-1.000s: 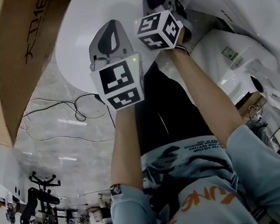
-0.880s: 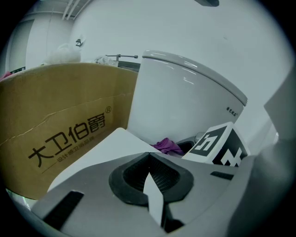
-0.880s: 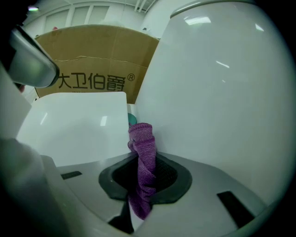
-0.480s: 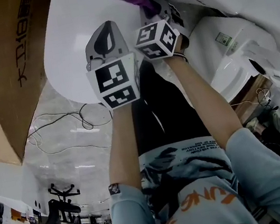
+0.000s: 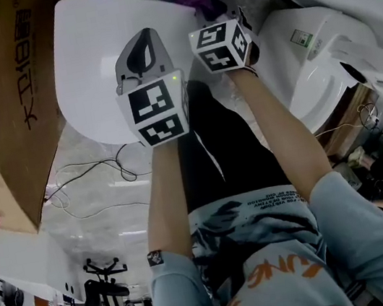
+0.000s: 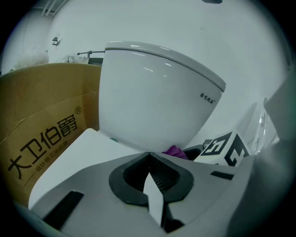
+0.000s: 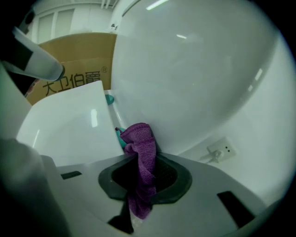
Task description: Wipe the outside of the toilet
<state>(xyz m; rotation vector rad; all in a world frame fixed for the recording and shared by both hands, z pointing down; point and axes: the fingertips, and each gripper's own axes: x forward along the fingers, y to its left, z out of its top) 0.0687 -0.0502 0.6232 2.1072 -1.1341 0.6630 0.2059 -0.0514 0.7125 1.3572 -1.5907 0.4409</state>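
A cardboard box [image 6: 46, 139] printed with Chinese characters stands at the left, with a flat white panel [image 6: 78, 152] leaning beside it. The left gripper [image 6: 149, 159] hangs above that panel with its jaws pressed together on nothing, pointed at the toilet [image 6: 152, 97], whose white glazed bowl fills the middle of the left gripper view under a shut lid. To the right, the right gripper [image 7: 141, 162] is clamped on a purple cloth [image 7: 138, 139], which is bunched up and touches the bowl's lower curve, just beside a small teal piece [image 7: 121, 138] in the gap between panel and bowl. A wall socket [image 7: 222, 149] shows further right. The jaws pinch only a narrow fold, so dragging it across slick porcelain could pull the cloth free. It could also snag on the teal piece.
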